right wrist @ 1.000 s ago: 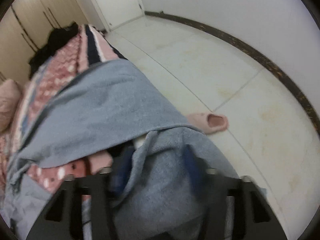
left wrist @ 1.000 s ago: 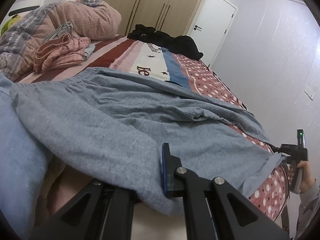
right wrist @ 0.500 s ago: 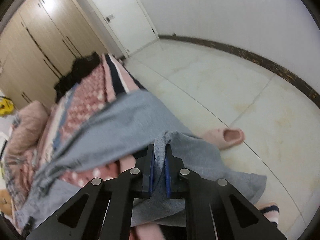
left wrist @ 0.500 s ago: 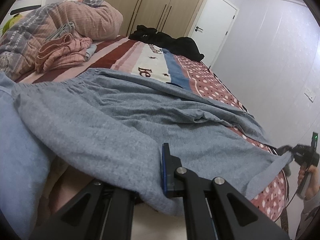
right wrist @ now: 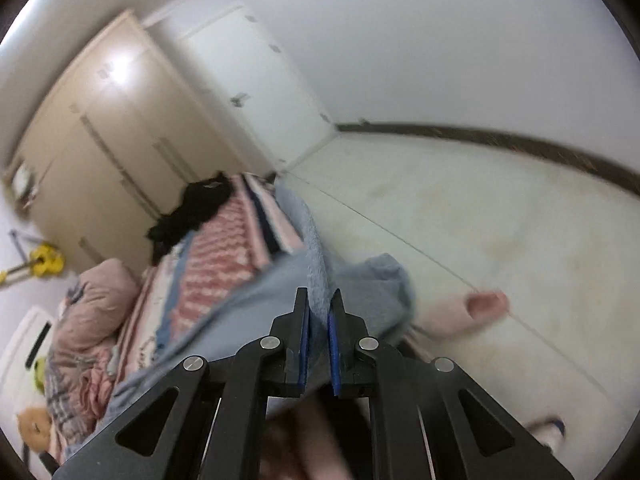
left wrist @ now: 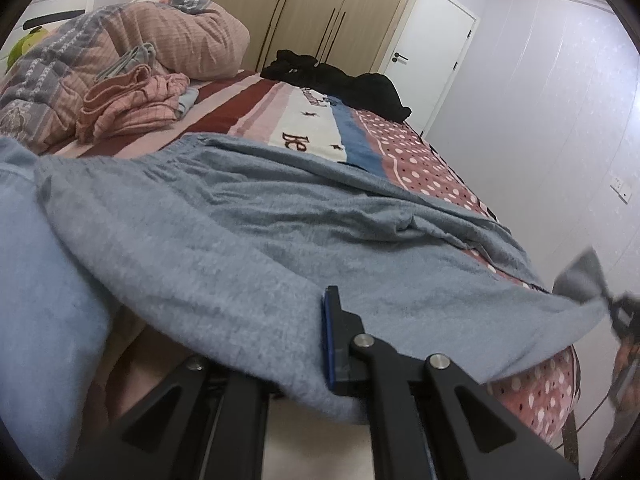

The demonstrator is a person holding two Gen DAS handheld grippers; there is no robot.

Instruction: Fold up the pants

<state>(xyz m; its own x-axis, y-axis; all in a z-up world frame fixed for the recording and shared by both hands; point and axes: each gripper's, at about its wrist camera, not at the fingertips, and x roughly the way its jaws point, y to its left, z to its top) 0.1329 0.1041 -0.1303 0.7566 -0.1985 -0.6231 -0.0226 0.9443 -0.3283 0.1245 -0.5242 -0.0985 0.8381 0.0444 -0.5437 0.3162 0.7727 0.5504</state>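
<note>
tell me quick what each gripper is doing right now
left gripper: shut on the grey pants, near edge.
right gripper: shut on the pants' leg end.

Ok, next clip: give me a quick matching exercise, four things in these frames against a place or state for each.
Things:
1. grey pants
2. black clothes
3. pink slipper
4. pink striped garment

Places or states:
A. on the floor
B. heaped at the bed's far end, near the wardrobe
C. clamped at both ends
D. bundled beside the quilt

Pairs: 1-C, 2-B, 3-A, 4-D
</note>
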